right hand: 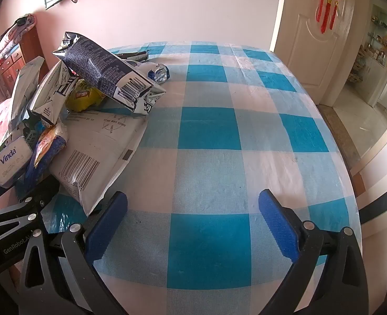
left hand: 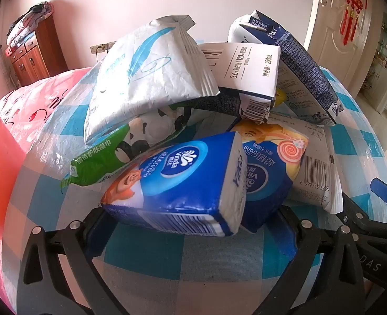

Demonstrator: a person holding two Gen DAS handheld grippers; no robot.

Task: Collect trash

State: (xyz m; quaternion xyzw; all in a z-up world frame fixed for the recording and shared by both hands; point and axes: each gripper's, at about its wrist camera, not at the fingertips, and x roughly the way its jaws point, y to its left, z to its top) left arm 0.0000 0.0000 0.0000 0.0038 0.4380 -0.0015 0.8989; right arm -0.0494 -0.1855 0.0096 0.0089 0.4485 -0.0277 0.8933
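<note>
A pile of trash lies on the blue-and-white checked tablecloth (left hand: 146, 257). In the left wrist view a blue Vinda tissue pack (left hand: 177, 183) and a second Vinda pack (left hand: 269, 173) sit between the wide-apart fingers of my left gripper (left hand: 192, 210), with no visible squeeze. Behind them are a green wet-wipe pack (left hand: 101, 157), a white bag with a blue feather (left hand: 151, 78), a white milk carton (left hand: 245, 65) and a dark blue carton (left hand: 306, 71). My right gripper (right hand: 192, 193) is open over bare tablecloth (right hand: 209, 131), to the right of the pile.
A flat white bag with a barcode (right hand: 96, 141), a yellow wrapper (right hand: 85, 97) and a small crumpled wrapper (right hand: 159, 72) lie by the pile. Pink bedding (left hand: 22, 110) and a wooden cabinet (left hand: 33, 52) are at the left. A white door (right hand: 306, 39) stands beyond the table's right edge.
</note>
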